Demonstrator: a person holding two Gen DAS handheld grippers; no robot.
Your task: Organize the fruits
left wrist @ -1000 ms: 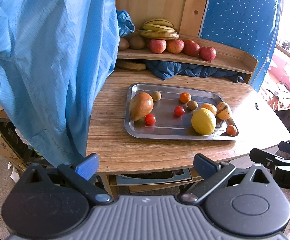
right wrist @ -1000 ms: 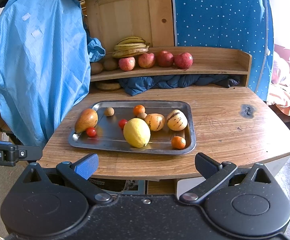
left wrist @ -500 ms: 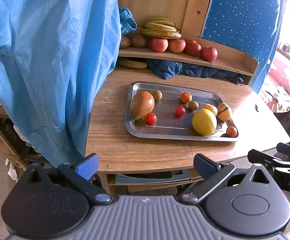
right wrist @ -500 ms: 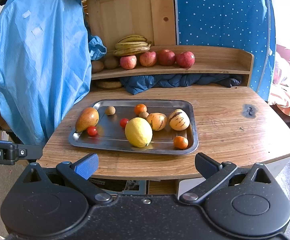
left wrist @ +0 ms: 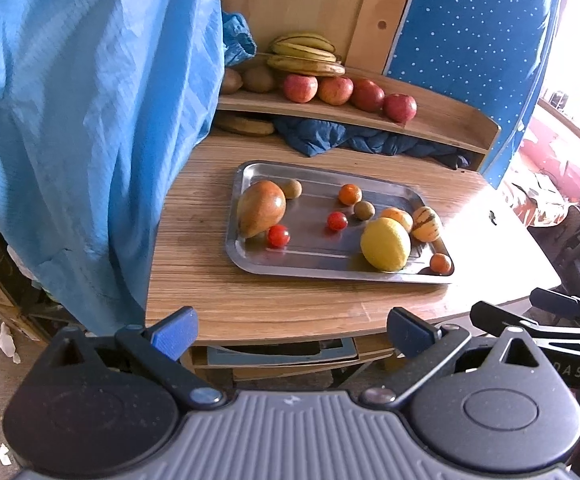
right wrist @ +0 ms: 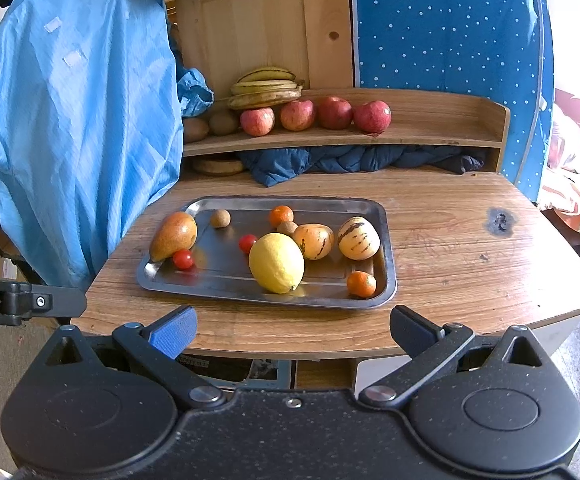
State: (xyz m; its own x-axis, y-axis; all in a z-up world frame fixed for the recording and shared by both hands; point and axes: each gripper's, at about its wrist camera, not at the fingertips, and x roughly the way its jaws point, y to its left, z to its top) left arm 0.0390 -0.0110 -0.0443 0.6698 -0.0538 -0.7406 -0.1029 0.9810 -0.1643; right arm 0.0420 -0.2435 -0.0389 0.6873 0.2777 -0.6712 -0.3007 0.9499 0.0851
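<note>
Right wrist view: both tongs wide, empty; right tongs [right wrist: 291,330] low centre, tray [right wrist: 387,248] mid-frame, blue cloth [right wrist: 78,120] left overhanging tabletop [right wrist: 469,248].

Wood-grain tabletop [right wrist: 449,248], smooth with a slight sheen, one dark scorched-looking spot. Brushed metal tray [right wrist: 389,264], shiny and reflective. Pale unfinished-looking wood on shelf [right wrist: 449,120] and back panel [right wrist: 250,28]. Thin, crinkled blue cloth [right wrist: 74,120] with a faint sheen. Matt, speckled black plastic on right hand-held gripper [right wrist: 291,330]; ribbed grey plastic on left hand-held gripper [left wrist: 290,330]. Waxy yellow lemon [right wrist: 276,262].
</note>
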